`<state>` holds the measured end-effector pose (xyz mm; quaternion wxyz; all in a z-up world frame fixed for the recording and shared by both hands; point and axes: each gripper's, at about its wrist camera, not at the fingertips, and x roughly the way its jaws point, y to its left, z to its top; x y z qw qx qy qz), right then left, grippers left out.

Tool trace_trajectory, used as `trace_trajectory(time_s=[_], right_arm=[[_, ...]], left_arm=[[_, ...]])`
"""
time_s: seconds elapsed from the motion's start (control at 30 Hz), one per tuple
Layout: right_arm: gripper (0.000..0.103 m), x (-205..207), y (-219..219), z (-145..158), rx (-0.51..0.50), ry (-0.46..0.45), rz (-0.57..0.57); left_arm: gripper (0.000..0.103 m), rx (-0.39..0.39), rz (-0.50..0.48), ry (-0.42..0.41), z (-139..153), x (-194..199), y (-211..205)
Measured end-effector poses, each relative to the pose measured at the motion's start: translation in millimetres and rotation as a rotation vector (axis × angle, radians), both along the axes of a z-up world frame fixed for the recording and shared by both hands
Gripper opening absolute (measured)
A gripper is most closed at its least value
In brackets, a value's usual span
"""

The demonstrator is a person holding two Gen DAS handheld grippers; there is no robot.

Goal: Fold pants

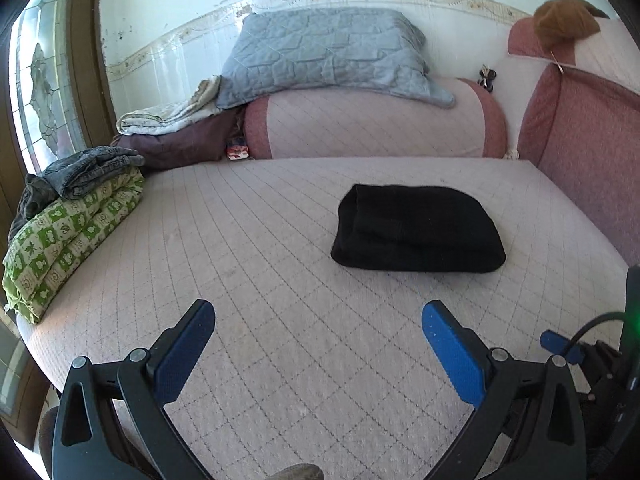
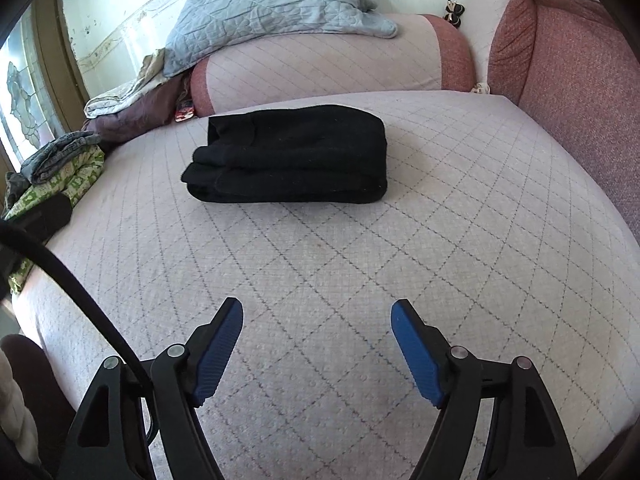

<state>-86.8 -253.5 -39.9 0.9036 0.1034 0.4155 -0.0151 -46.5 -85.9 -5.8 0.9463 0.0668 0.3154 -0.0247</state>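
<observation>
Black pants (image 1: 418,229) lie folded into a thick compact rectangle on the pink quilted bed (image 1: 280,280). They also show in the right wrist view (image 2: 292,156), beyond and a little left of my right gripper. My left gripper (image 1: 318,308) is open and empty, held over the bed with the pants ahead and to its right. My right gripper (image 2: 317,308) is open and empty, well short of the pants. Neither gripper touches the pants.
A green patterned folded blanket (image 1: 68,240) with grey jeans (image 1: 88,168) on top lies at the bed's left edge. A pink bolster (image 1: 372,124) with a blue-grey quilt (image 1: 324,56) lies at the back. Red cushions (image 1: 580,152) stand at the right.
</observation>
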Motion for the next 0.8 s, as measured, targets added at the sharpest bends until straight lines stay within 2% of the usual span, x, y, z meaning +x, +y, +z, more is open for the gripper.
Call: trace_trajectory(time_s=[0.2, 0.63, 0.8], right_arm=[[0.083, 5, -3, -5, -0.011, 0.015, -0.005], [0.085, 11, 0, -11, -0.024, 0.013, 0.006], [0.086, 14, 0, -18, -0.029, 0.038, 0.000]], left_arm=[[0.103, -0.011, -0.022, 0.074, -15, 9, -2], [0.103, -0.033, -0.028, 0.174, -37, 29, 5], [0.103, -0.088, -0.022, 0.242, -47, 36, 11]])
